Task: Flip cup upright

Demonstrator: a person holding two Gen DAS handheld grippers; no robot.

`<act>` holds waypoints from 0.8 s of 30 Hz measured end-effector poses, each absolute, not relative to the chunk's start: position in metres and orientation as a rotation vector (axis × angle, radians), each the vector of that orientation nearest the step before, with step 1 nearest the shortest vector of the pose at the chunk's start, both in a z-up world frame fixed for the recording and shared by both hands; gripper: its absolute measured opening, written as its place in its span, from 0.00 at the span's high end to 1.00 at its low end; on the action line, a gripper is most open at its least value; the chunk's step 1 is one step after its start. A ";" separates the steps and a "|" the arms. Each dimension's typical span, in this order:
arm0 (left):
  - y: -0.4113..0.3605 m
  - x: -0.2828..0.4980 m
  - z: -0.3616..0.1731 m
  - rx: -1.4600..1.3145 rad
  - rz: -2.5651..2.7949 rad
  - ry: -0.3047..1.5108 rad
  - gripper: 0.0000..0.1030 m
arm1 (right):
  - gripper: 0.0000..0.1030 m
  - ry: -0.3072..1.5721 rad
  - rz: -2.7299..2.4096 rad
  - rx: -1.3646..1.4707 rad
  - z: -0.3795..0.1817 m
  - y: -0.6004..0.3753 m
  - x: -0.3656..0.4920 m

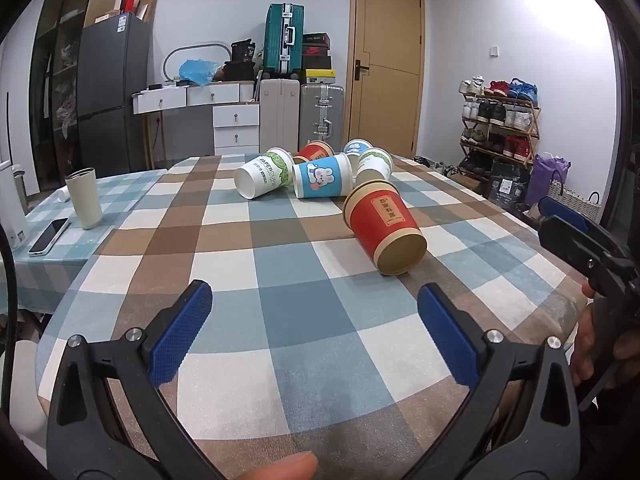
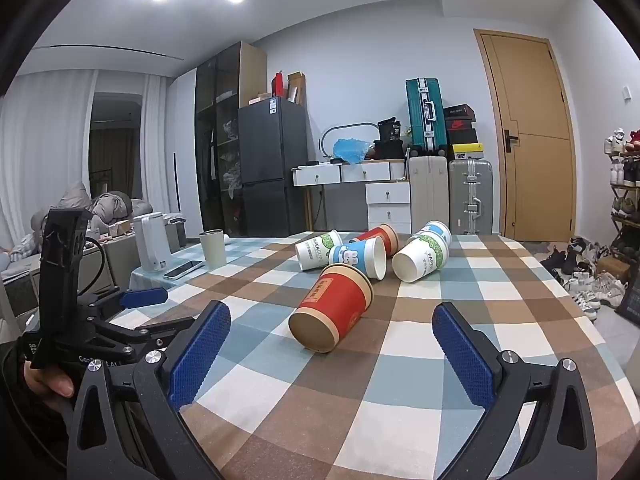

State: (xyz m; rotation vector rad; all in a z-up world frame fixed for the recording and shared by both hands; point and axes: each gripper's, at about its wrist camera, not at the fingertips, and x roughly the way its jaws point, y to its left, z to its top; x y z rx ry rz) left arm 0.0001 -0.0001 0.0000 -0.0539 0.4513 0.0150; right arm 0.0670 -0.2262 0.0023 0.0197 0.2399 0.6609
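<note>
Several paper cups lie on their sides on the checked tablecloth (image 1: 280,264). The nearest is a red cup (image 1: 382,226), its base end towards me; it also shows in the right wrist view (image 2: 334,308). Behind it lie a blue rabbit cup (image 1: 322,179), a white-green cup (image 1: 264,179), another white-green cup (image 1: 374,165), a second red cup (image 1: 318,151) and a blue-white cup (image 1: 357,147). My left gripper (image 1: 316,328) is open and empty, short of the red cup. My right gripper (image 2: 332,344) is open and empty, just before the same cup.
A cream tumbler (image 1: 84,198) and a phone (image 1: 49,236) stand on the adjoining table at the left, with a white kettle (image 2: 152,246) beyond. The table's right edge (image 1: 560,280) drops to the floor by a shoe rack (image 1: 500,120).
</note>
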 end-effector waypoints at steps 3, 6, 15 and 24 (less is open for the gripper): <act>0.000 0.001 0.000 -0.054 0.015 0.450 0.00 | 0.00 0.242 0.664 0.021 0.002 -0.226 0.067; 0.000 0.000 0.000 -0.057 0.015 0.444 0.00 | 0.00 0.241 0.665 0.022 0.002 -0.226 0.067; 0.000 -0.004 0.003 -0.065 0.003 0.434 0.00 | 0.00 0.246 0.661 0.018 0.001 -0.226 0.068; 0.002 -0.003 0.003 -0.072 -0.001 0.423 0.00 | 0.00 0.249 0.663 0.018 0.001 -0.226 0.069</act>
